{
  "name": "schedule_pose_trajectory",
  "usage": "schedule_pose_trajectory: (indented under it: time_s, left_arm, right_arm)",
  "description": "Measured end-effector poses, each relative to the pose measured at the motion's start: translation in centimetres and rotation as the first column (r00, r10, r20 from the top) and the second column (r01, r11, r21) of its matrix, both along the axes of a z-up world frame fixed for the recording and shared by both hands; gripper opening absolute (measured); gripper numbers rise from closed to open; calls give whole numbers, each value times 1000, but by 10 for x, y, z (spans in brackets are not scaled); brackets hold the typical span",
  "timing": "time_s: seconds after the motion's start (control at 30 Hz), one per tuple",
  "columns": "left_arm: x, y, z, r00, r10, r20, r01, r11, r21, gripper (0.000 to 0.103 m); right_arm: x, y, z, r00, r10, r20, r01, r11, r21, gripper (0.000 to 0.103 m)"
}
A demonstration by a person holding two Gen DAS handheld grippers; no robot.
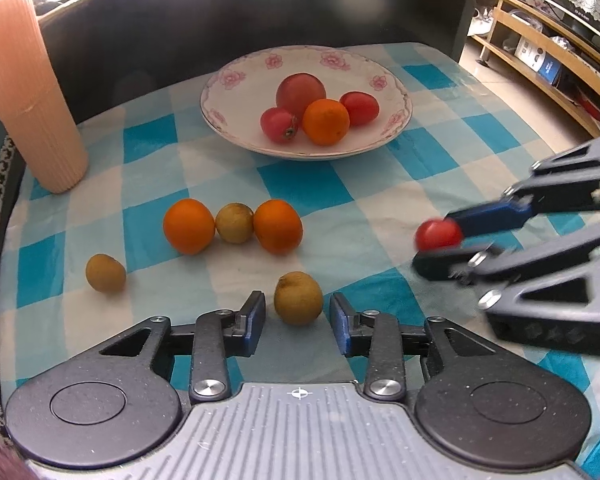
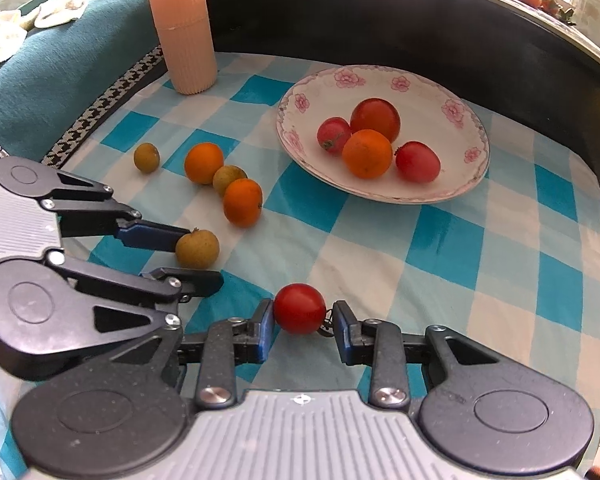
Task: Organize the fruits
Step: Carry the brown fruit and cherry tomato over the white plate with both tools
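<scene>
Right wrist view: right gripper (image 2: 300,312) jaws pinch red tomato (image 2: 299,309), stem rightward; left gripper (image 1: 298,312) jaws spread around brown fruit (image 1: 298,298).

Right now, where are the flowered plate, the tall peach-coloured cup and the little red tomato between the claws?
flowered plate (image 1: 236,80): left wrist view, on its bare rim at the left.
peach-coloured cup (image 2: 182,28): right wrist view, on its ribbed side.
red tomato (image 2: 299,308): right wrist view, on its middle.

Blue-white checked cloth (image 1: 300,188); white plate (image 1: 236,96), pink flowers; peach ribbed vase (image 1: 24,92); brownish, perhaps yellow-green, fruit (image 1: 298,298).
</scene>
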State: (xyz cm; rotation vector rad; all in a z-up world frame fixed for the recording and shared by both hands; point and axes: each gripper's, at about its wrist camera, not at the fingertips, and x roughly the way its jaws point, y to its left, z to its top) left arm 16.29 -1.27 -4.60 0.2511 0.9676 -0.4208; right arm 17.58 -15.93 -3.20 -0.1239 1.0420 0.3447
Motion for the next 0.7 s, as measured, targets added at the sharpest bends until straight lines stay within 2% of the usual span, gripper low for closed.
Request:
schedule_pose_trajectory:
  time_s: [0.1,0.27,0.43,0.7]
  left_arm:
    - [-4,-3,1,1000,-3,4,3,1000,24,34]
    - [-11,-7,8,1000,-9,-15,9,999,35,33]
    - [-9,-6,21,1000,-17,-5,17,1000,-20,33]
    - [15,-1,31,1000,27,6,-26,995,-100,33]
  right_arm:
    - [-4,-5,8,1000,-20,21,20,1000,0,47]
    - [-18,-15,29,996,-63,61,62,998,12,47]
    - [-26,-21,47,992,-83,99,82,997,12,47]
    - [-5,-25,48,986,-119,117,116,993,34,47]
